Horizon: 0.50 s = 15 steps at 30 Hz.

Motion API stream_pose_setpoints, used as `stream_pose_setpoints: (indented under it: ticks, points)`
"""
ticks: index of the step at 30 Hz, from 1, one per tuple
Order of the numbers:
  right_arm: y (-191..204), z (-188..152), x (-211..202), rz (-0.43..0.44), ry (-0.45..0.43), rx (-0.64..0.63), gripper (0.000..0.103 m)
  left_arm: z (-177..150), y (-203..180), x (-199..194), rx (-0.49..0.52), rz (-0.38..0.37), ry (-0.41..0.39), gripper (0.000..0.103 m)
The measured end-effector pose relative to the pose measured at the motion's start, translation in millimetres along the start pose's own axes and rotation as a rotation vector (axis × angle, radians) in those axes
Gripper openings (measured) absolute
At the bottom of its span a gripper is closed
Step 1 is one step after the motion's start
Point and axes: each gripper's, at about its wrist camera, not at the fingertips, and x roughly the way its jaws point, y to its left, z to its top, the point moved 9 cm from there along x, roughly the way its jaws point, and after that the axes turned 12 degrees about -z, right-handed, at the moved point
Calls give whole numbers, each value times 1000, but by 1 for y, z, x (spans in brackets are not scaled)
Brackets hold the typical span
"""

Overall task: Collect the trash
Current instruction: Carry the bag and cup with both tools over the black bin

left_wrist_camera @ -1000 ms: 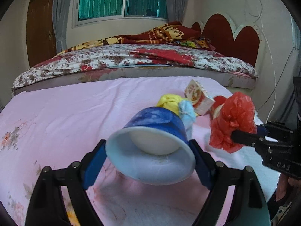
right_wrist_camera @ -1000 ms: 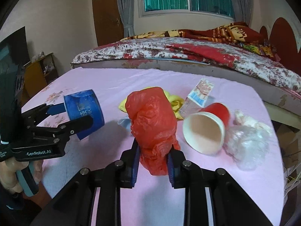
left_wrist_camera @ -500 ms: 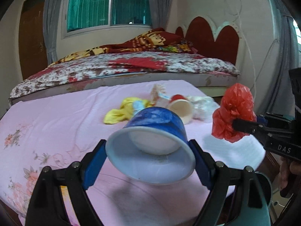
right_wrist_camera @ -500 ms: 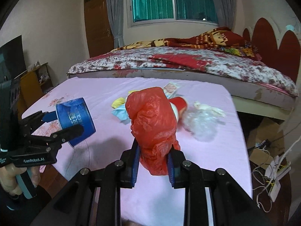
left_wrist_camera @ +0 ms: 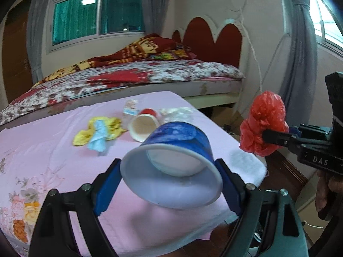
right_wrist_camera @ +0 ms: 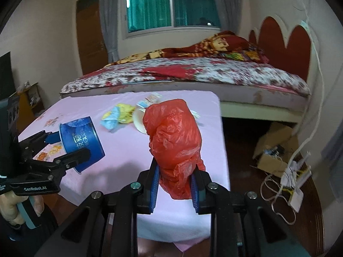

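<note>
I am holding a blue paper cup (left_wrist_camera: pixel 178 162) sideways in my left gripper (left_wrist_camera: pixel 169 184), its jaws spread wide and pressing on the cup's rim, while my right gripper (right_wrist_camera: pixel 174 187) is squeezing a crumpled red plastic bag (right_wrist_camera: pixel 174 145) between nearly closed fingers. Both loads are hanging near the front edge of the pink-sheeted table (left_wrist_camera: pixel 49 150). Still lying on the sheet are a red cup (left_wrist_camera: pixel 143 124) on its side, a yellow and blue wad (left_wrist_camera: pixel 99 130), a small carton (left_wrist_camera: pixel 130 107) and some clear plastic (left_wrist_camera: pixel 178 113). No bin is showing in either view. I judge the thin cup wall could buckle and slip from the pads, being held only at the rim; the bag, pinched low with its bulk above the pads, could slide out if I swing it. Compared with a second ago, I am standing further back: the leftover trash is looking smaller and farther away, and the floor beside the table, with a cardboard box (right_wrist_camera: pixel 273 147) and cables, is coming into view.
</note>
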Motion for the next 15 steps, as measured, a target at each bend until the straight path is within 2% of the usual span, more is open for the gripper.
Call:
stream_pose_setpoints:
  ticks: [15]
  points:
    - [-74,-47,-27,-100,48,66,27,-7,-88,24,65,-123,36,86]
